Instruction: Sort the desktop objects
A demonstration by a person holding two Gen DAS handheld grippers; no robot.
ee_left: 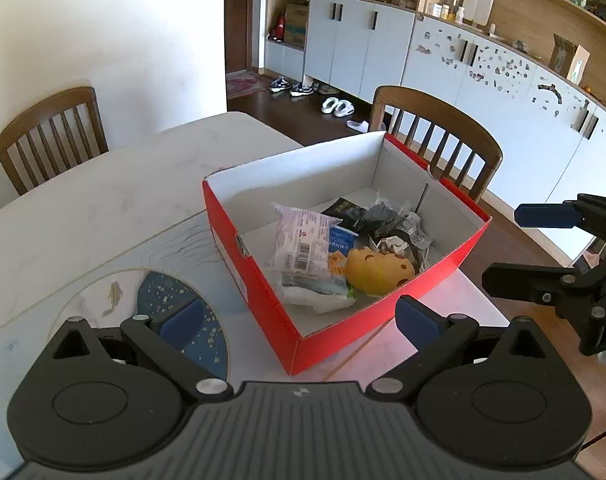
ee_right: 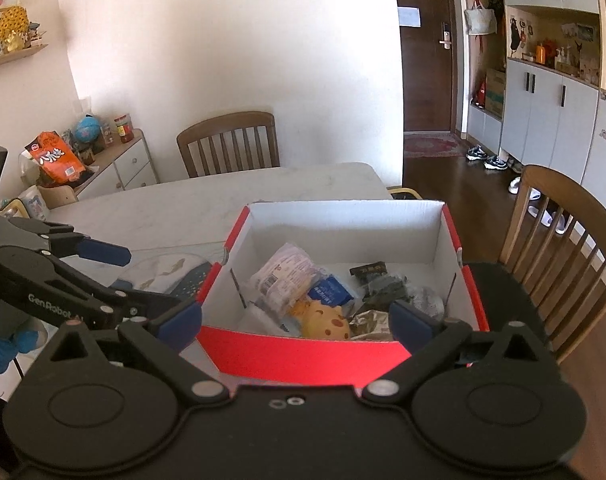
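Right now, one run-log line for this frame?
left claw: open, empty | right claw: open, empty | red box: on table, holds snack packets, yellow toy

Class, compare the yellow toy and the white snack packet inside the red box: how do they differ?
The yellow toy is rounded and solid-looking with dark spots; the white snack packet is flat, crinkly wrapping with a barcode. The packet looks larger. The toy lies nearer the front wall. Both rest among wrappers in the red box.

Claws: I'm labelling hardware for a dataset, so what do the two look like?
Both are matte black plastic with round pivot housings, silver pins and blue pads. The left claw has a ribbed body; the right claw looks the same. White "GenRobot" lettering marks an arm.
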